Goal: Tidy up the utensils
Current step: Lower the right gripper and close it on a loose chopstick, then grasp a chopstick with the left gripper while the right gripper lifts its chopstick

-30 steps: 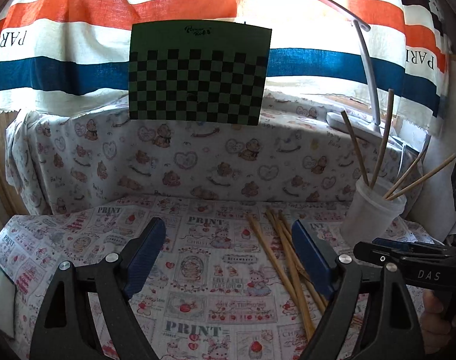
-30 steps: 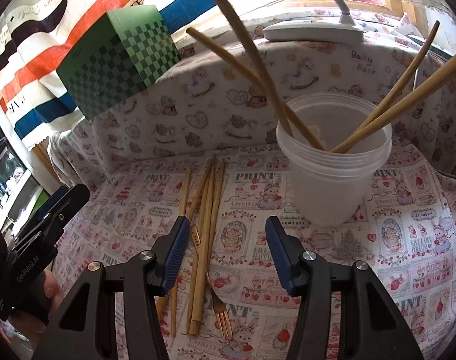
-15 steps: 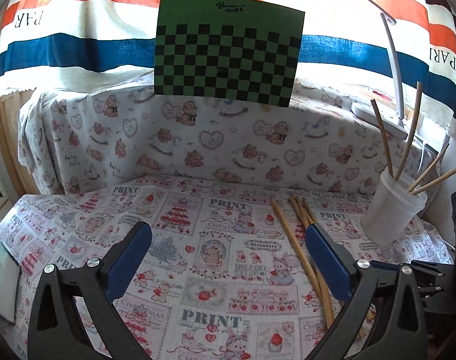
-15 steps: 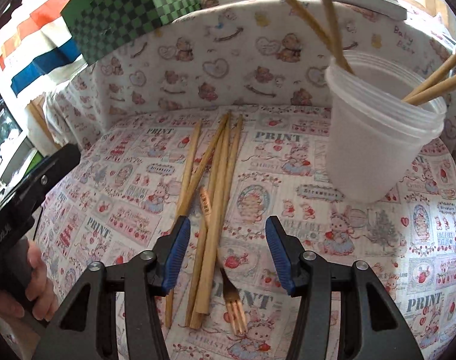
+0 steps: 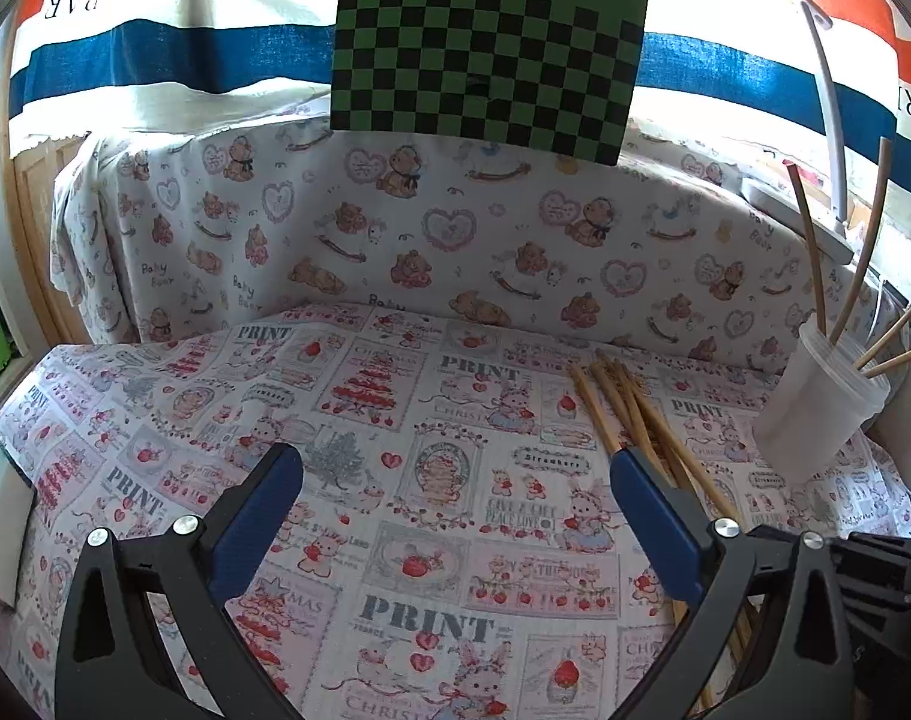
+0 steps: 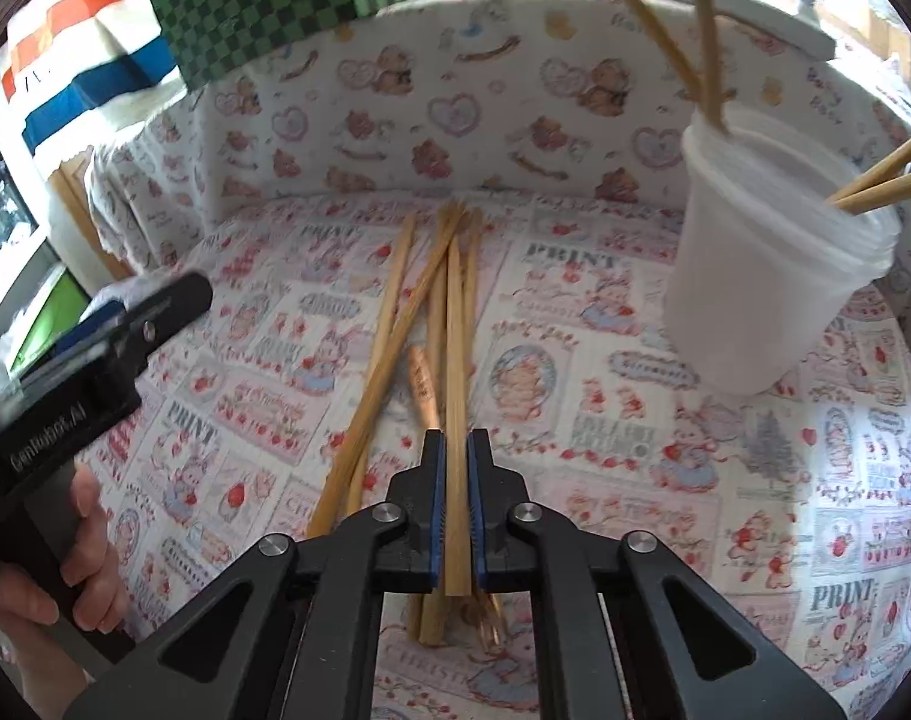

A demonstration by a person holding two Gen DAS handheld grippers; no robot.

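"PRINT" on the tablecloth; "GenRobot.AI" on the left gripper.

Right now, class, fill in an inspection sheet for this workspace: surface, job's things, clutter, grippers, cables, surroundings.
Surface: printed tablecloth, flat.
Job's things: loose bamboo chopsticks and a small fork lying on the cloth; white plastic cup upright, several chopsticks standing in it.
Clutter: nothing seen.
Grippers: right gripper has just closed on one chopstick; left gripper wide open over bare cloth.
Cables: nothing seen.
Surroundings: green checkerboard card, striped cloth, desk lamp.
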